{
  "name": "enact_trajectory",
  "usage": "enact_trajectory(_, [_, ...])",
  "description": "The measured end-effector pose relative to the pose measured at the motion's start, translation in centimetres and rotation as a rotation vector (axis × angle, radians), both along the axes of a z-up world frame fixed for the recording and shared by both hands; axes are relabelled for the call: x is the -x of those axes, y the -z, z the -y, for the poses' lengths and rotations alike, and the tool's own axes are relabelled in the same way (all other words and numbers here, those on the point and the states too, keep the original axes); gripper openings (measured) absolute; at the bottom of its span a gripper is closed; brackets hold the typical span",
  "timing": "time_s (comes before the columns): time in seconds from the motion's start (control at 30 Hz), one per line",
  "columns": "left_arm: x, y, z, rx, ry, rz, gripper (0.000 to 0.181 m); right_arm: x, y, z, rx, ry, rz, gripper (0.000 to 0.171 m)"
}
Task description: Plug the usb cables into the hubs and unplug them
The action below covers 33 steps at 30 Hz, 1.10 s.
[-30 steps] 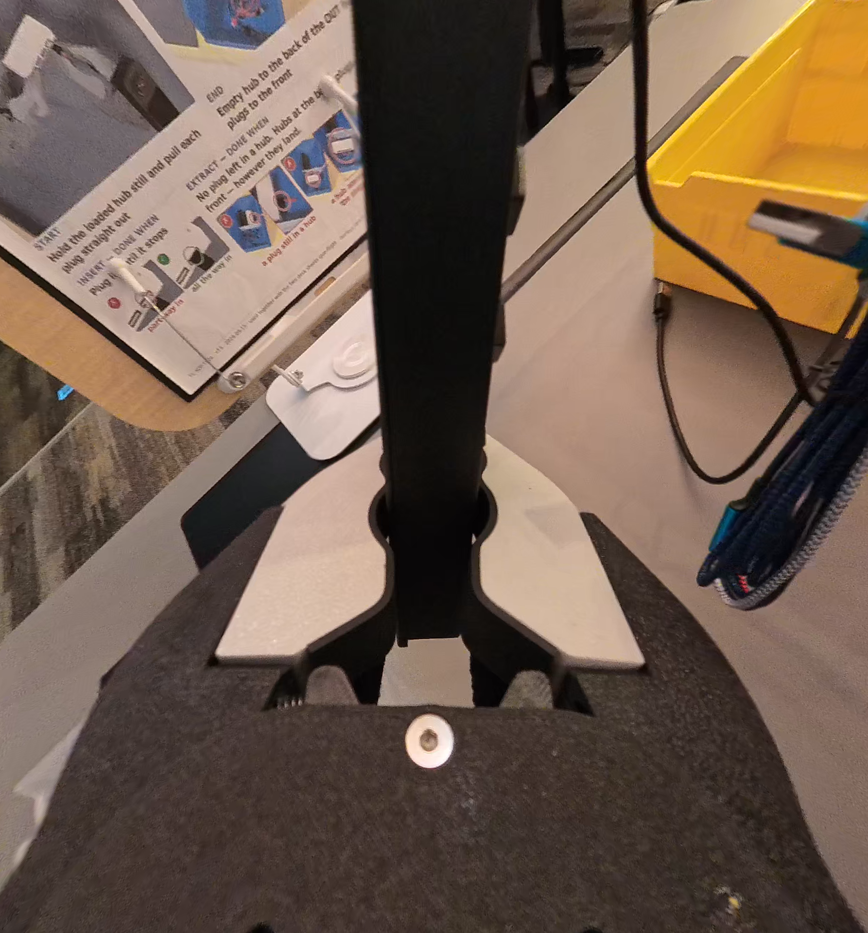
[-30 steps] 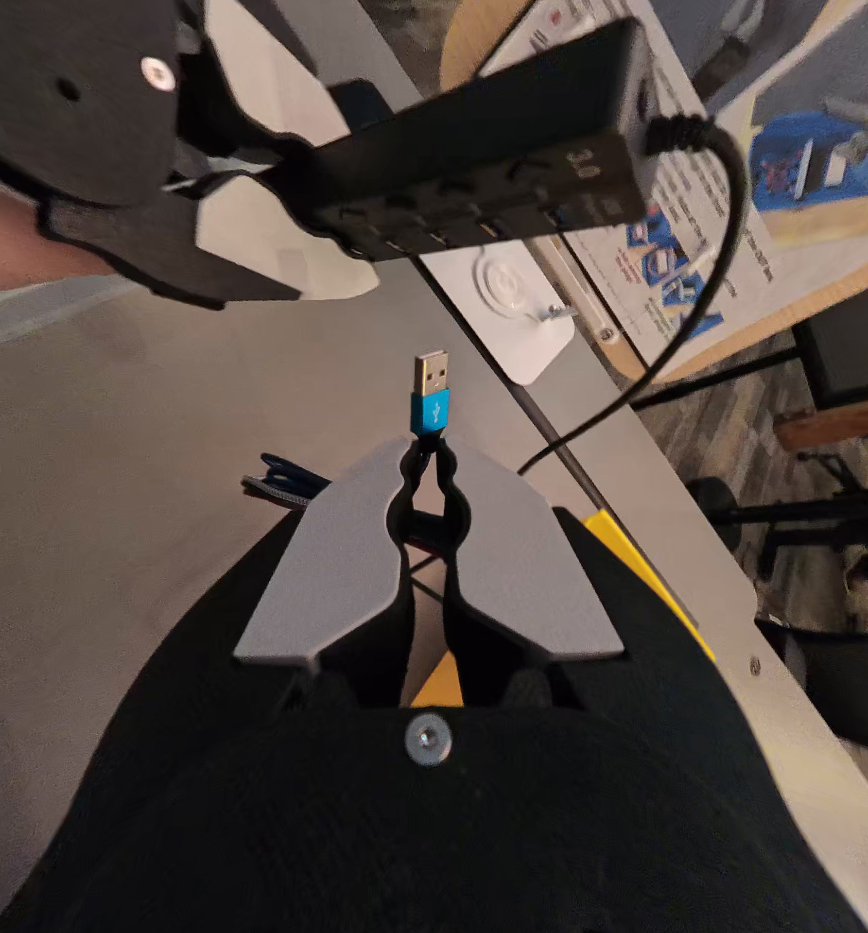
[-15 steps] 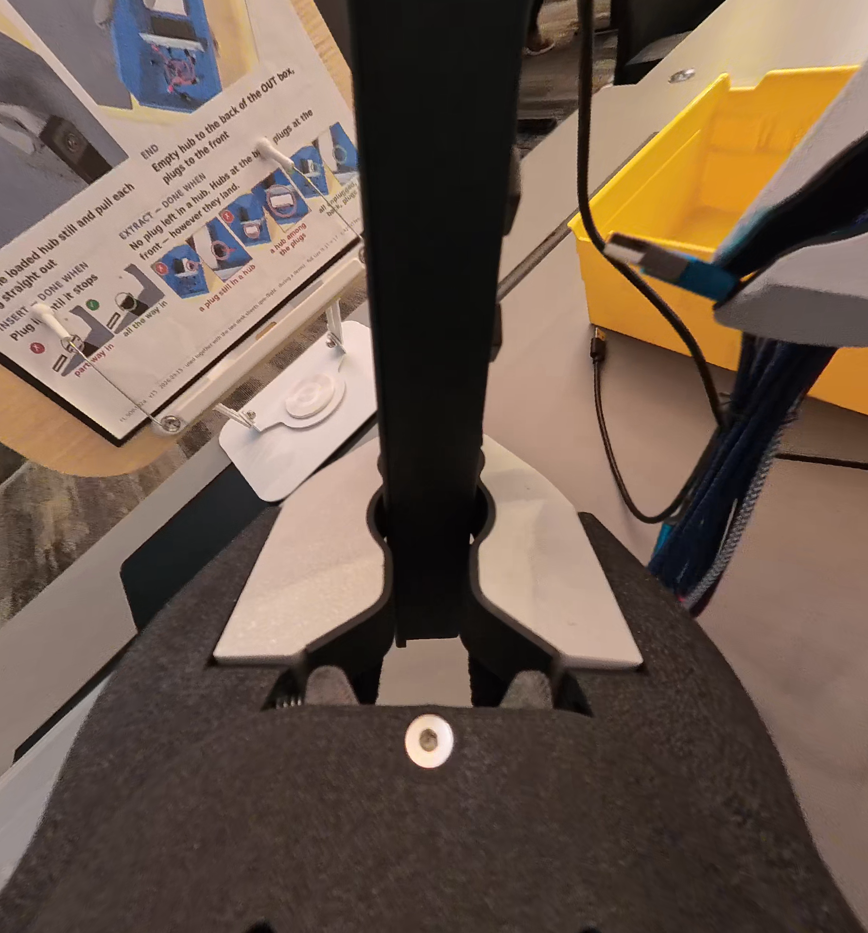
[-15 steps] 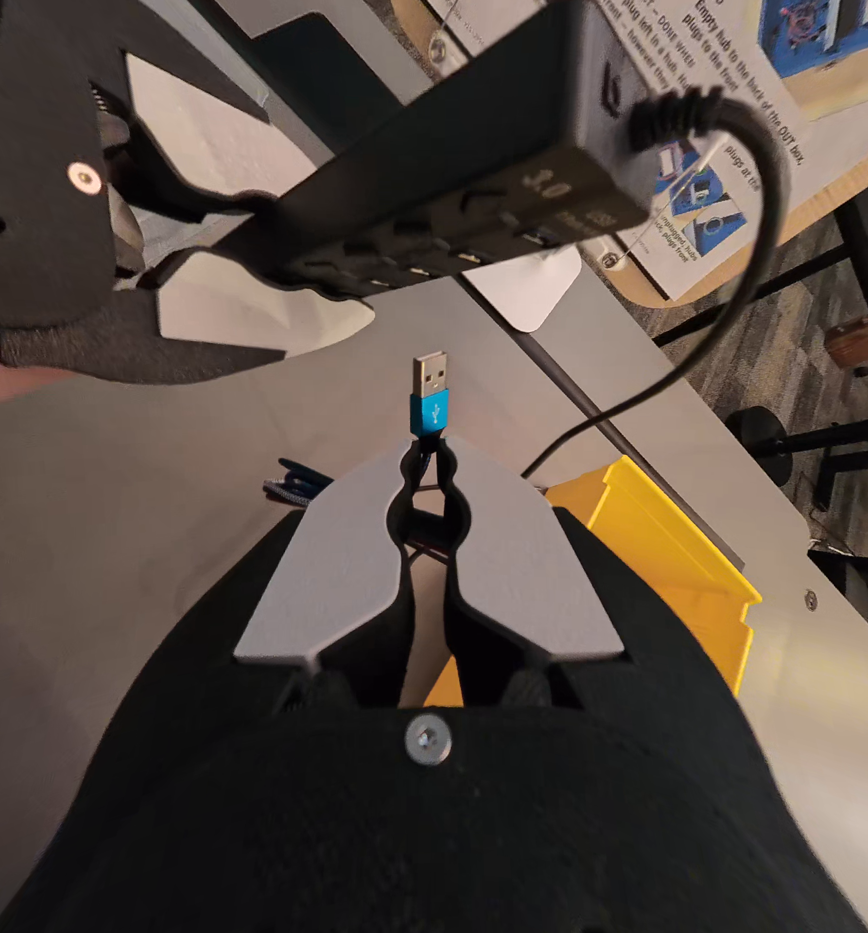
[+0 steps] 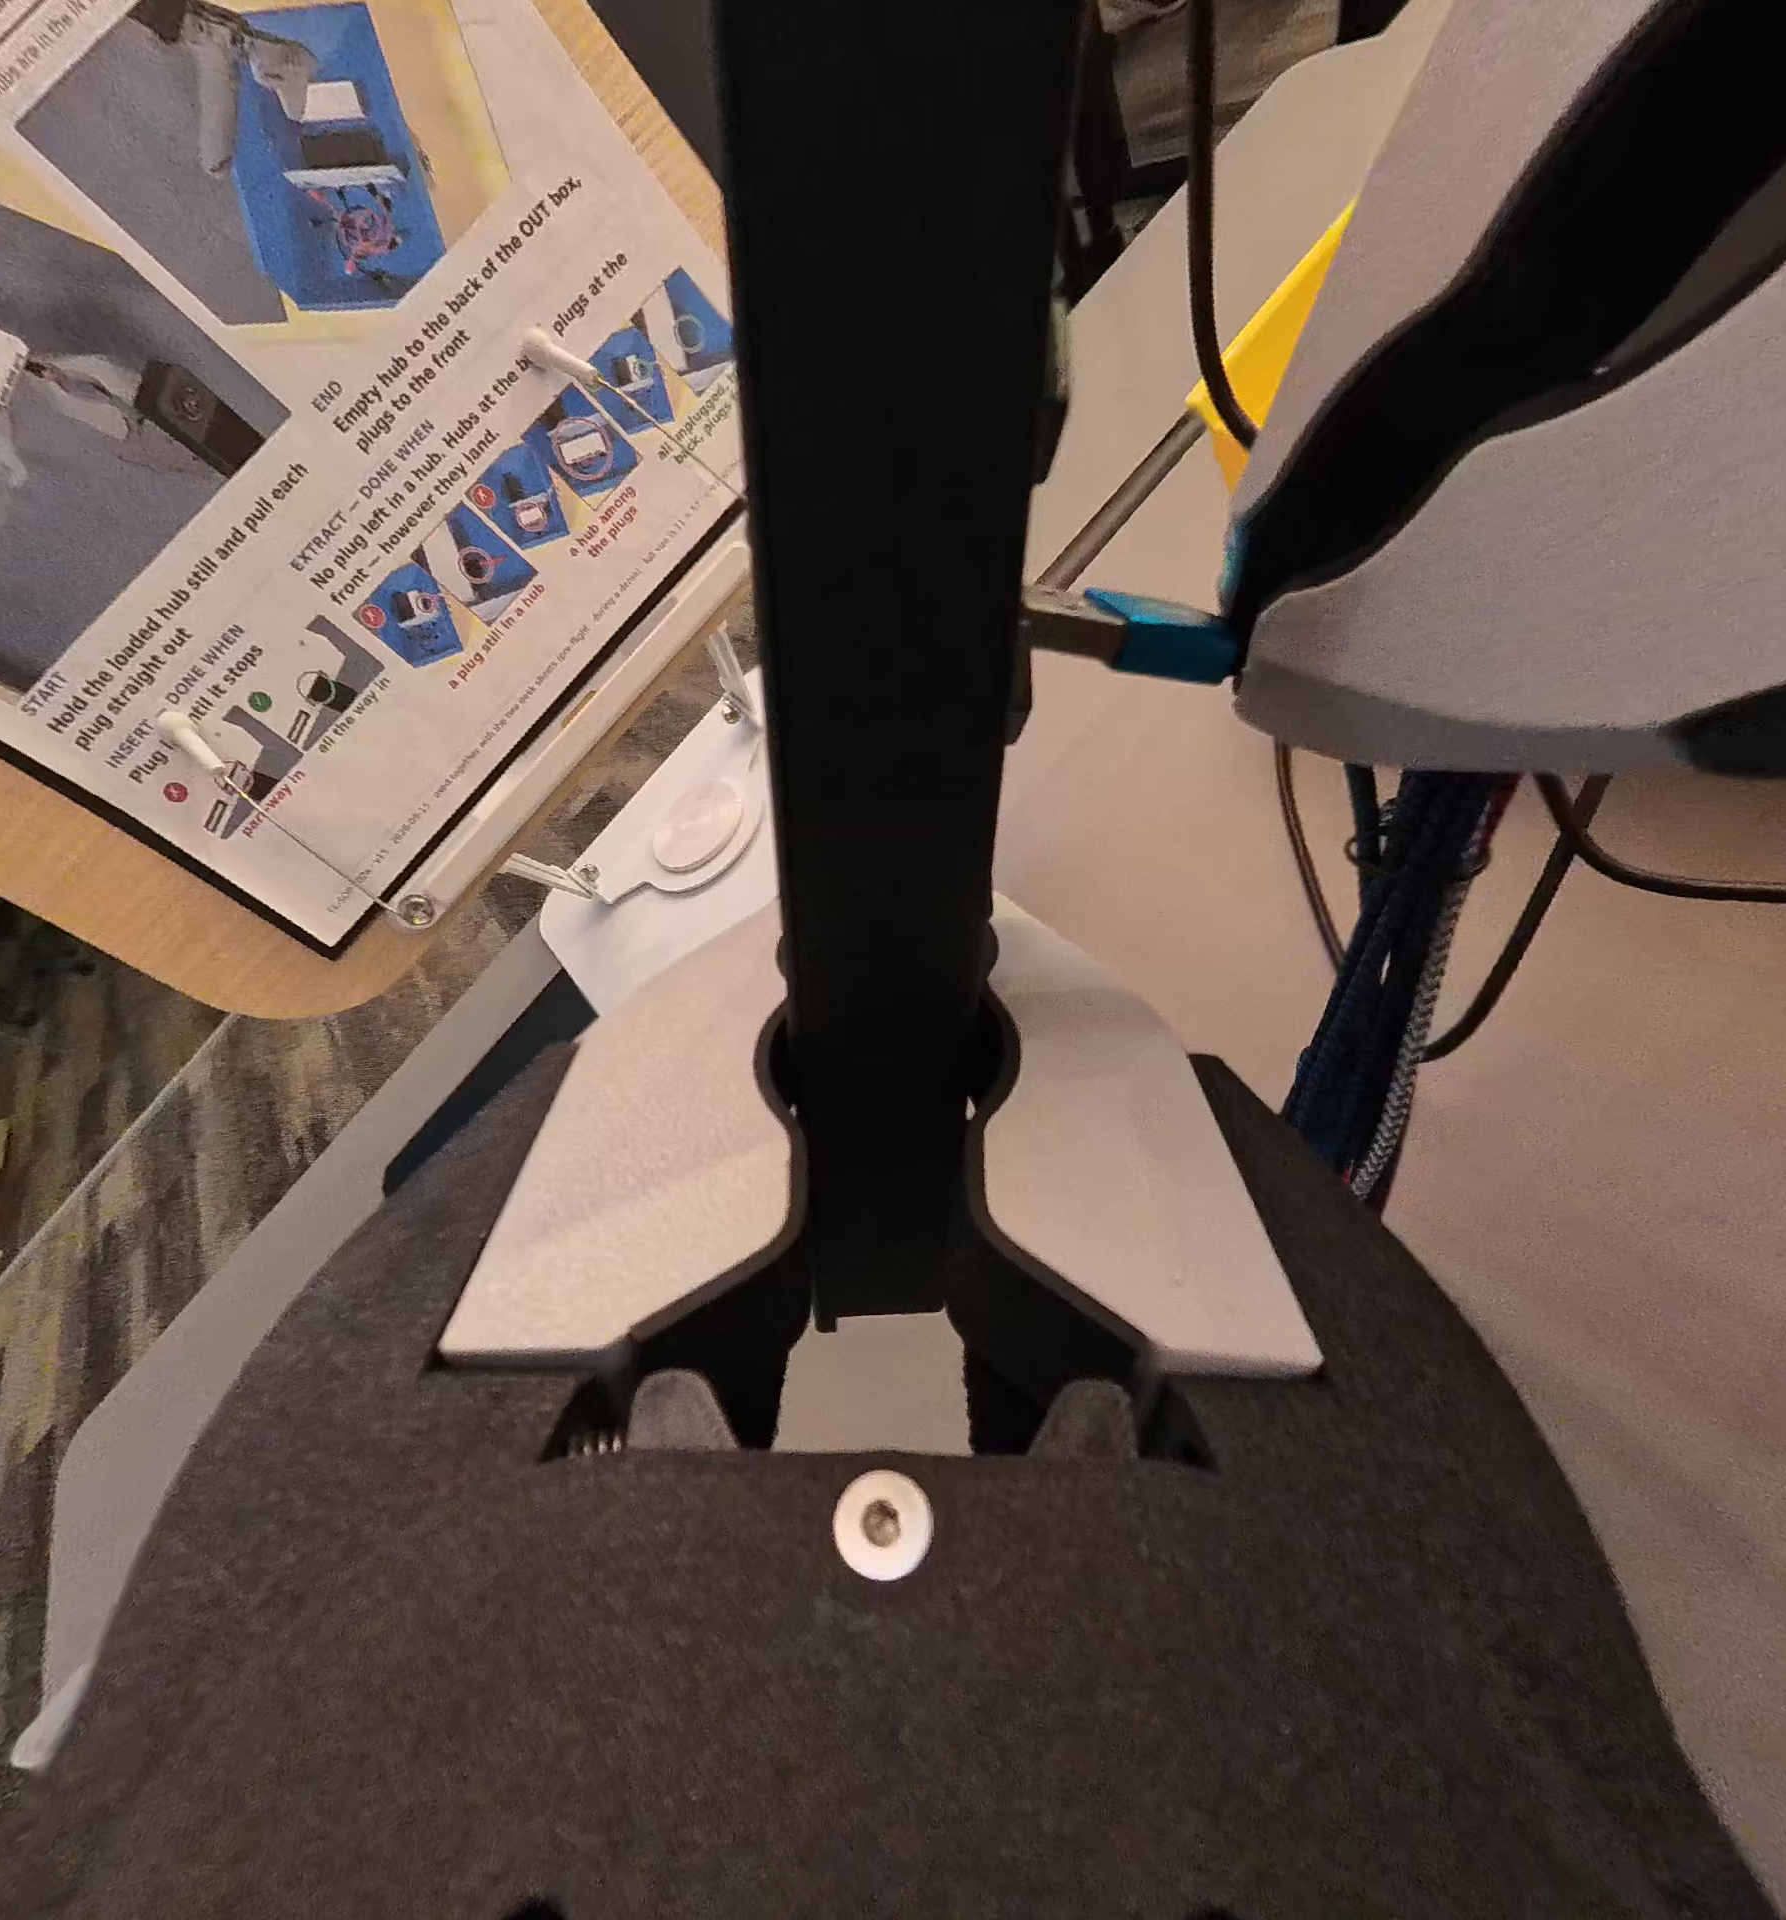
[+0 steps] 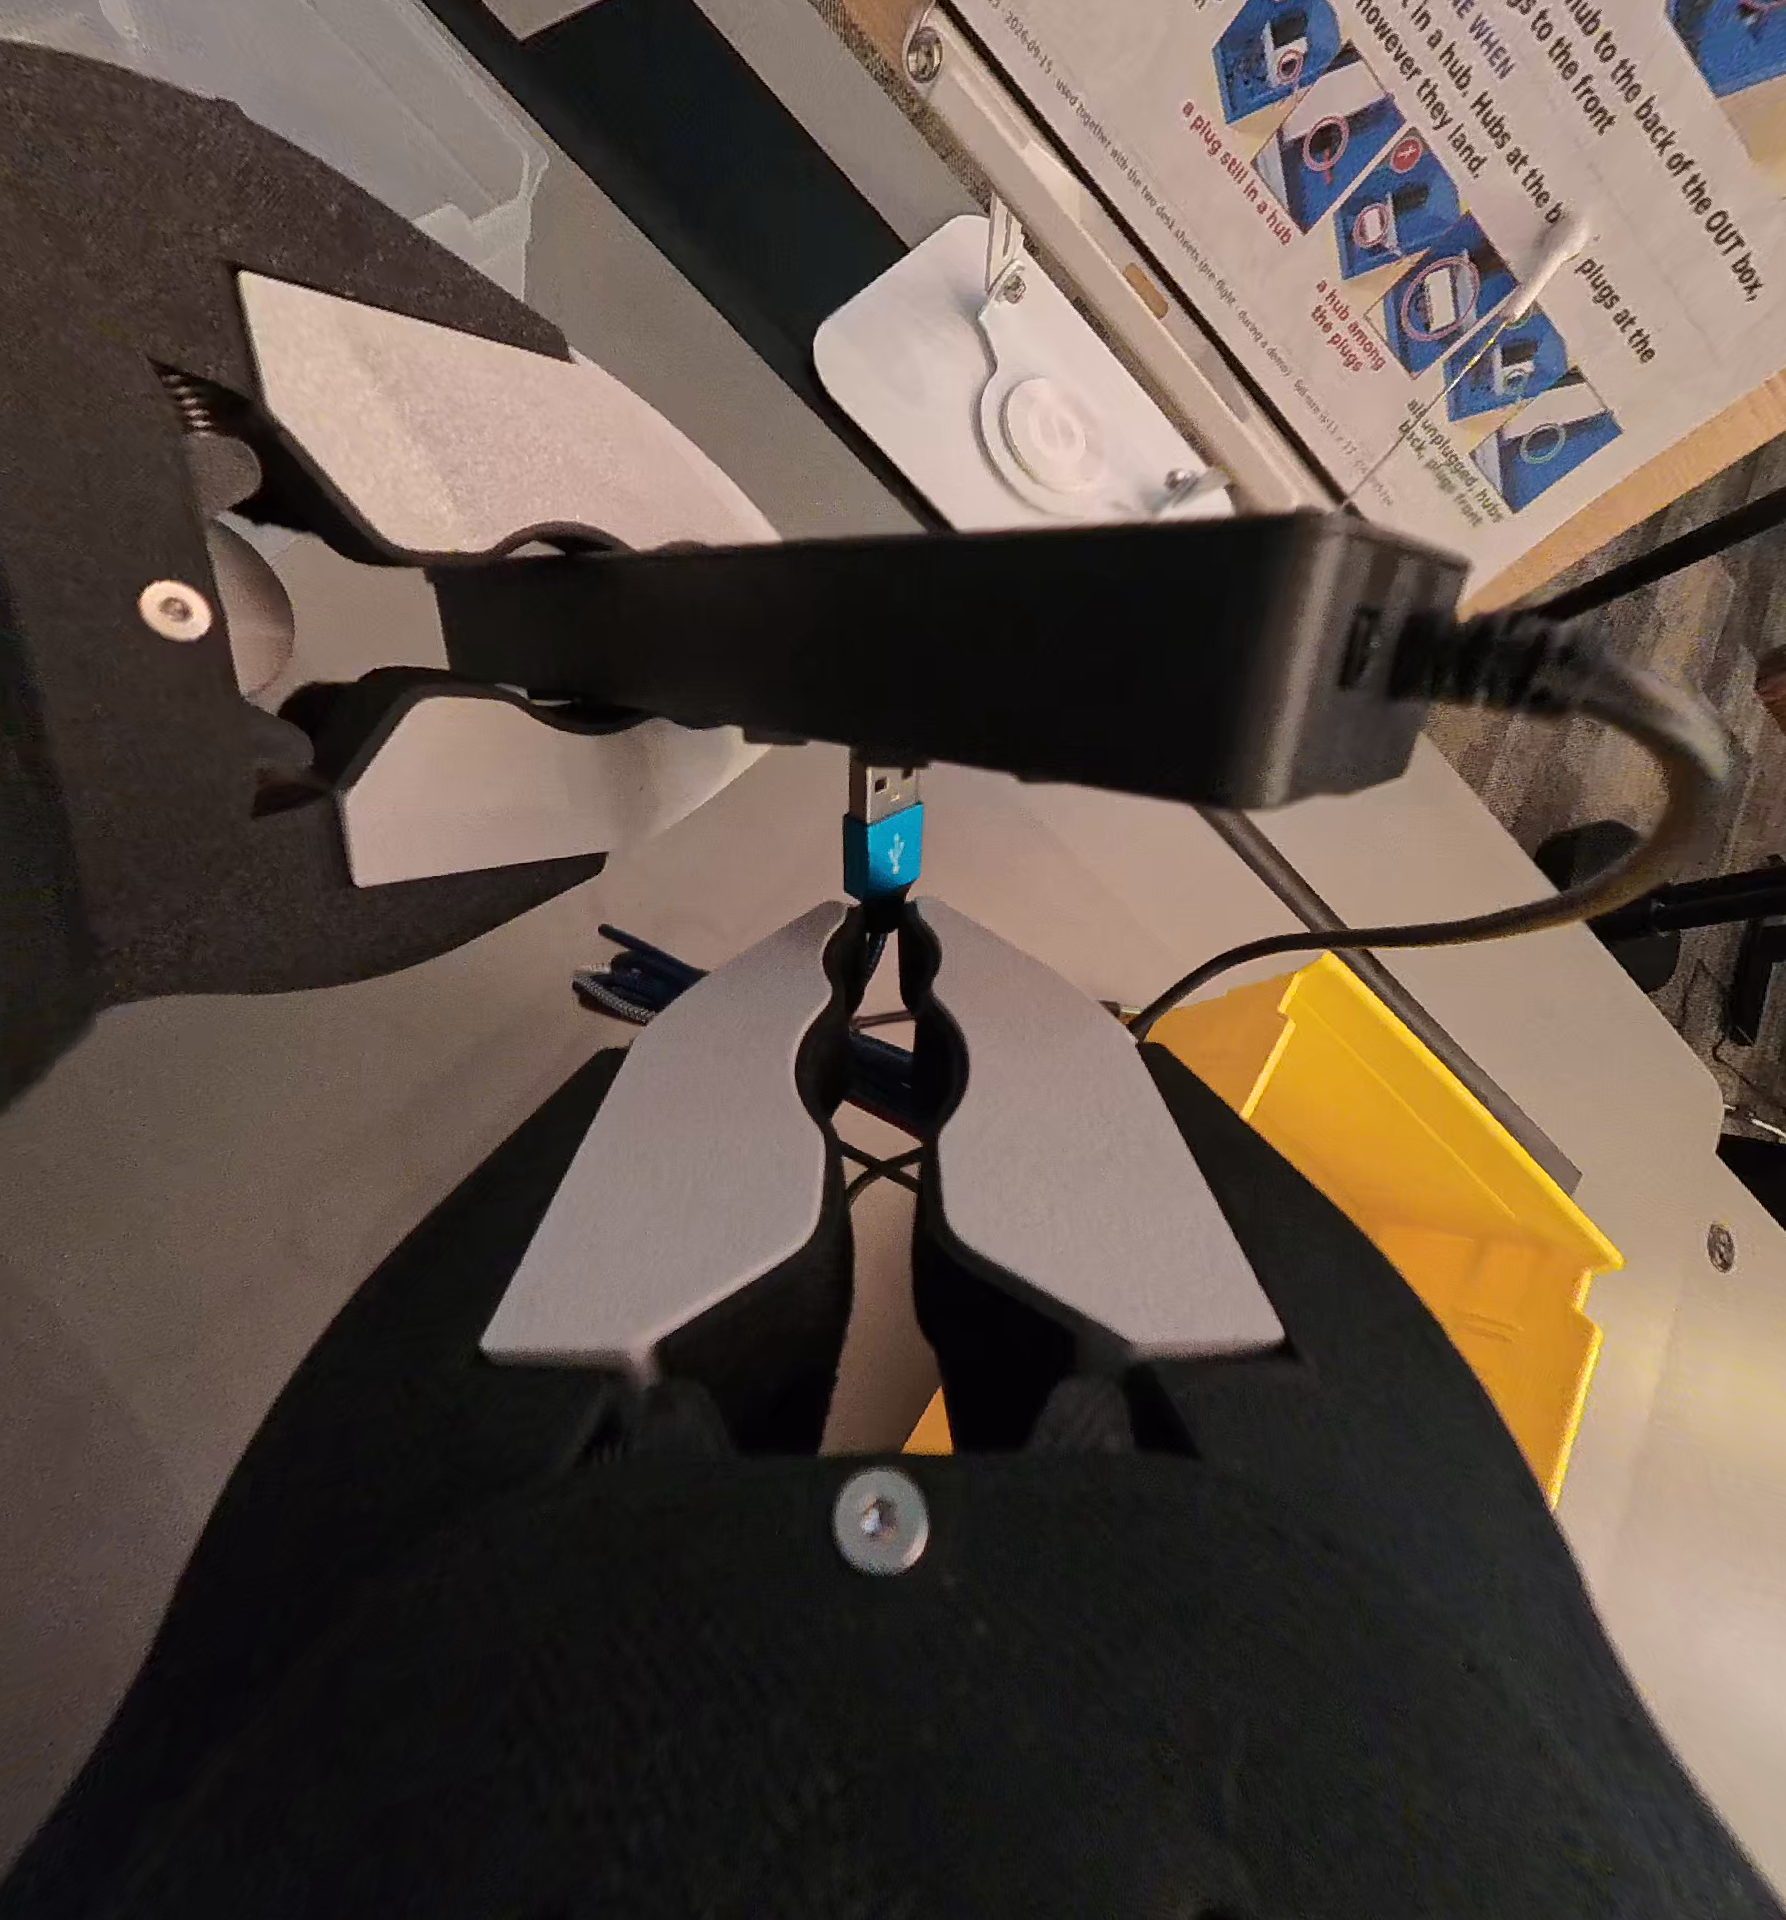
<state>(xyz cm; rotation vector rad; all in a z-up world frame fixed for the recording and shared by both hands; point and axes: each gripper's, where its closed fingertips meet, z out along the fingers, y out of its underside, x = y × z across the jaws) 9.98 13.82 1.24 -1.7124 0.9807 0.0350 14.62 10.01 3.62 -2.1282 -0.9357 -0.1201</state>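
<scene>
My left gripper [image 5: 884,997] is shut on a long black USB hub [image 5: 889,520] and holds it in the air. In the right wrist view the hub [image 6: 972,655] lies crosswise with the left gripper [image 6: 515,634] at its left end. My right gripper [image 6: 878,920] is shut on the cable just behind a blue USB plug [image 6: 881,842]. The plug's metal tip touches the hub's underside at a port; how deep it sits is hidden. In the left wrist view the plug [image 5: 1149,639] meets the hub's right side, with the right gripper [image 5: 1242,644] behind it.
A yellow bin [image 6: 1408,1174] stands on the grey table [image 6: 193,1195] at the right. The hub's black cord [image 6: 1491,914] loops down toward it. Bundled blue braided cables [image 5: 1388,997] hang under the right gripper. A printed instruction sheet [image 5: 297,468] on a white stand [image 6: 972,395] sits at the table's far edge. Spacing between my two grippers at the tips: around 7 cm.
The right gripper has brought the blue plug up to the hub; the gap between them has closed. The hub now lies level across the right wrist view. Both grips are unchanged.
</scene>
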Motion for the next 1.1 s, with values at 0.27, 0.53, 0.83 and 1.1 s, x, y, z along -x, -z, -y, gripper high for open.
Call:
enact_trajectory(0.27, [0.1,-0.1,0.1,-0.045,0.001,-0.071,0.025,-0.2,0.4,0.0,0.033,0.002,-0.025,0.008])
enact_trajectory(0.53, [0.0,0.1,0.1,-0.055,-0.003,-0.094,0.025,-0.4,0.8,-0.1,0.064,0.017,-0.05,0.008])
enact_trajectory(0.83, [-0.3,0.5,0.1,-0.07,0.003,-0.145,0.025,-0.7,1.5,-0.1,0.102,0.024,-0.04,0.007])
enact_trajectory(1.1, [-0.1,0.5,0.1,-0.09,0.0,-0.18,0.025,-0.7,1.6,0.0,0.111,0.029,-0.047,0.007])
